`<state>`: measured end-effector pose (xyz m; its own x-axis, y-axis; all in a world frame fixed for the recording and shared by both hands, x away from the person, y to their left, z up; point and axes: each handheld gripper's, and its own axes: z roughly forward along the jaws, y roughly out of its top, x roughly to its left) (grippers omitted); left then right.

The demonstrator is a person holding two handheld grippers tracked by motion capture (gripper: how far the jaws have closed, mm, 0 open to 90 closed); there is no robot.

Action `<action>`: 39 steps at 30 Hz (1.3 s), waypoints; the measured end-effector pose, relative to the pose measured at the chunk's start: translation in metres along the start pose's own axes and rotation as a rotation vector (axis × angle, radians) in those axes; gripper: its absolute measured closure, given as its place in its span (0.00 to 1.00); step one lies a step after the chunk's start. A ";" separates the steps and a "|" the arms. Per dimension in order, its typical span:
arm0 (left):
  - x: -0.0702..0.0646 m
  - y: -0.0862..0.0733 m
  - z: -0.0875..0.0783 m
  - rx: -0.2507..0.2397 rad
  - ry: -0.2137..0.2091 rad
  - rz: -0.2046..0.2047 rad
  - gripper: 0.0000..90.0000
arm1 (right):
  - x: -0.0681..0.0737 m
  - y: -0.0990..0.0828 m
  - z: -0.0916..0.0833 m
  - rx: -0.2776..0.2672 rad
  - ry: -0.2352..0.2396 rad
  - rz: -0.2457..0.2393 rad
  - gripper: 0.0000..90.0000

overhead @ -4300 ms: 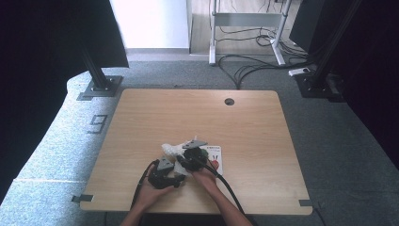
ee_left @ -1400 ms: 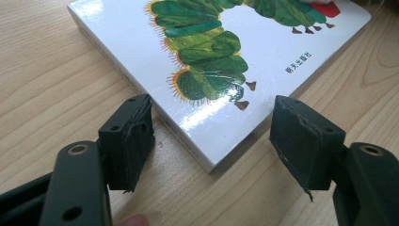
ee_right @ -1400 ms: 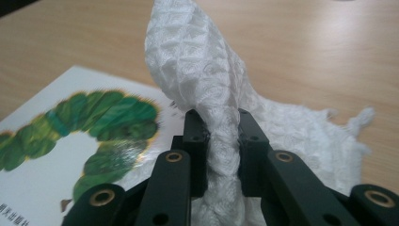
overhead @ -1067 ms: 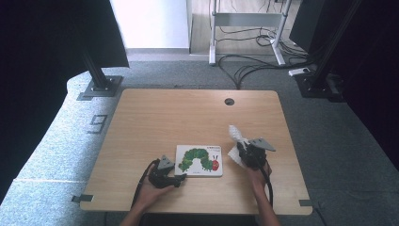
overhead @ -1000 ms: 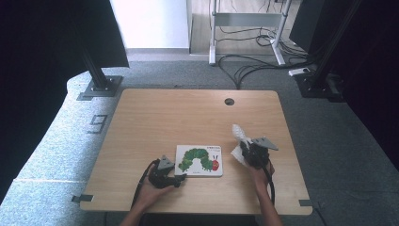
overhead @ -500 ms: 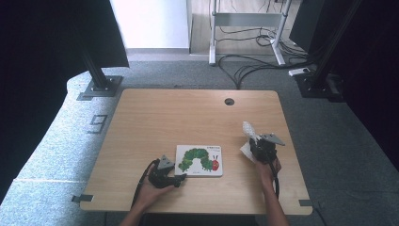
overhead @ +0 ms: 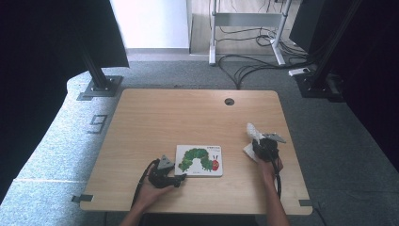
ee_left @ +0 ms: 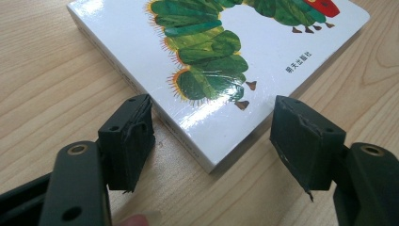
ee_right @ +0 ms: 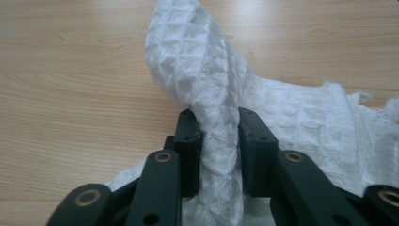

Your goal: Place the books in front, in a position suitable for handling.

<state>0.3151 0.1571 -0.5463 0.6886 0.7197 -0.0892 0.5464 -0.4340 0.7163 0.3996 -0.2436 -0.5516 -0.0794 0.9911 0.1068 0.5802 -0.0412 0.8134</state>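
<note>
Wooden table (overhead: 155,117) bears a white, waffle-textured cloth (ee_right: 211,84), seemingly bunched upward.

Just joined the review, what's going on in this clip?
A person works at a wooden table with a gripper in each hand. The right gripper, near the table's right edge, has a fold of white waffle-weave cloth between its pads; its jaws have just been opening. The left gripper rests at the near left corner of a caterpillar picture book, jaws open on either side of that corner, not gripping it.
</note>
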 end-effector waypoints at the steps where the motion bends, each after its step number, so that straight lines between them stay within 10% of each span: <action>1: 0.000 0.000 0.000 0.000 0.000 0.000 0.34 | 0.000 0.000 0.001 0.004 -0.003 -0.007 0.72; 13: 0.000 0.000 0.000 0.000 0.000 0.000 0.34 | 0.011 0.010 -0.015 -0.057 -0.006 -0.028 0.40; 39: 0.000 0.000 0.000 0.001 -0.001 0.001 0.33 | 0.089 -0.012 -0.056 -0.105 0.276 -0.204 0.40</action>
<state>0.3153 0.1571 -0.5463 0.6894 0.7188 -0.0897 0.5463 -0.4347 0.7159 0.3399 -0.1622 -0.5200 -0.4092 0.9094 0.0746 0.4441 0.1271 0.8869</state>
